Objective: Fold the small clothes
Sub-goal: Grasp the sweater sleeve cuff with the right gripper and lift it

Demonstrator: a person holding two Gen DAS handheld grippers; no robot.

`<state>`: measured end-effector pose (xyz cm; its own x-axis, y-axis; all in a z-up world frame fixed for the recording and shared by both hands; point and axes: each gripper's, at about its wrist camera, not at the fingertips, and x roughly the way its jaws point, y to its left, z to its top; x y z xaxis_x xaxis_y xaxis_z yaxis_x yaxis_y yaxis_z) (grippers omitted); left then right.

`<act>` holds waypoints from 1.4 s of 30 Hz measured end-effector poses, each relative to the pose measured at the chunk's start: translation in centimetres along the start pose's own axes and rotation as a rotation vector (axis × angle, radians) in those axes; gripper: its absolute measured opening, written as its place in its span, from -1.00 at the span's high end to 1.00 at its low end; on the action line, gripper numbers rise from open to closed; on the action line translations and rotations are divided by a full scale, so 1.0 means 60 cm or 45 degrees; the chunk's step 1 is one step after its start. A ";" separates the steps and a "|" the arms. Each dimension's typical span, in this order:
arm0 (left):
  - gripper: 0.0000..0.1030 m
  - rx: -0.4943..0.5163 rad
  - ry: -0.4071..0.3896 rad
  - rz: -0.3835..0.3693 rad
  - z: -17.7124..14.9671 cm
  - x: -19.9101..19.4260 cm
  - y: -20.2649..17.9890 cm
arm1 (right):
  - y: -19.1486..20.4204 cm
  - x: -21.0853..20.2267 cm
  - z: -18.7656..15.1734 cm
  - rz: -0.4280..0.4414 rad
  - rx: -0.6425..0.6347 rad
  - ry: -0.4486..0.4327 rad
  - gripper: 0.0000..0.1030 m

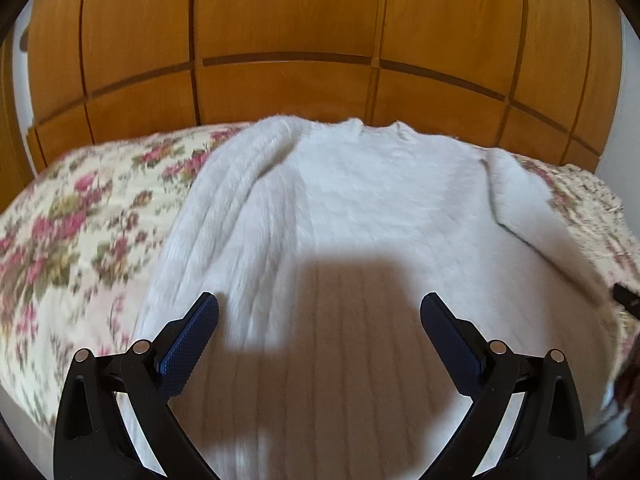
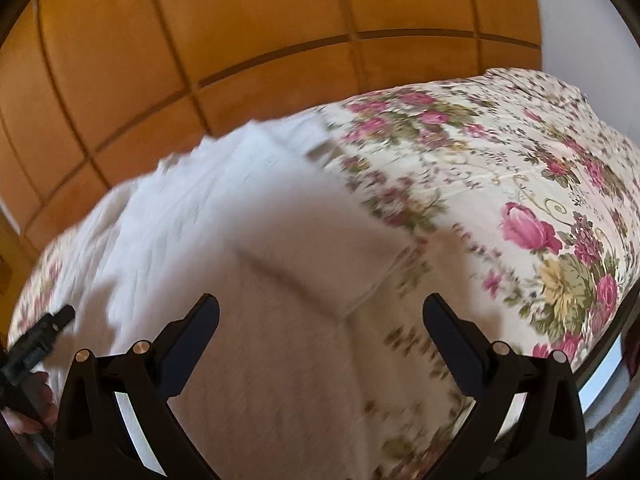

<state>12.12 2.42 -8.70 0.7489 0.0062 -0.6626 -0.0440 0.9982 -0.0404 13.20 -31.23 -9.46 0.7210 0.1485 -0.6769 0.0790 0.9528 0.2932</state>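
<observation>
Knitwear fills the centre of the left wrist view: a white ribbed sweater (image 1: 340, 220) is spread flat on a floral bedspread (image 1: 72, 240), neckline toward the top of the frame before a wooden wardrobe (image 1: 280, 40). It is judged soft, light and limp, best pinched at a hem corner or sleeve cuff. The left gripper (image 1: 319, 306) is held low over the lower body, its jaws wide and empty.

In the right wrist view the sweater (image 2: 240, 240) occupies the left and centre, a sleeve edge lying toward mid-frame. The right gripper (image 2: 321, 308) is tilted over it, spread wide, nothing held.
</observation>
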 end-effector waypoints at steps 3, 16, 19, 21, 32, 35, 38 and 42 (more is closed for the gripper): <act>-0.94 0.034 -0.012 0.013 -0.001 0.029 0.003 | -0.020 0.018 0.018 0.028 0.044 0.003 -0.77; -0.94 0.059 0.029 -0.042 -0.027 0.059 -0.001 | -0.036 0.077 0.029 0.148 0.108 0.032 0.72; -0.94 0.054 0.029 -0.052 -0.028 0.058 0.000 | -0.048 0.054 0.052 0.077 0.041 -0.063 0.75; -0.94 0.055 0.027 -0.049 -0.029 0.058 0.000 | -0.063 0.048 0.068 0.028 0.027 -0.090 0.75; -0.94 0.059 0.013 -0.034 -0.035 0.057 -0.006 | -0.207 0.034 0.163 -0.329 -0.007 -0.193 0.76; -0.94 0.060 0.010 -0.032 -0.036 0.058 -0.008 | -0.240 0.037 0.182 -0.427 -0.016 -0.218 0.87; -0.94 0.060 0.010 -0.032 -0.036 0.058 -0.008 | -0.279 0.042 0.202 -0.507 0.014 -0.230 0.94; -0.94 0.061 0.010 -0.032 -0.036 0.059 -0.008 | -0.319 0.038 0.208 -0.346 0.203 -0.186 0.50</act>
<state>13.38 1.83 -12.62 0.7444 -0.0192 -0.6675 0.0066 0.9997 -0.0214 21.95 -52.43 -8.18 0.7491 -0.1553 -0.6440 0.3797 0.8972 0.2254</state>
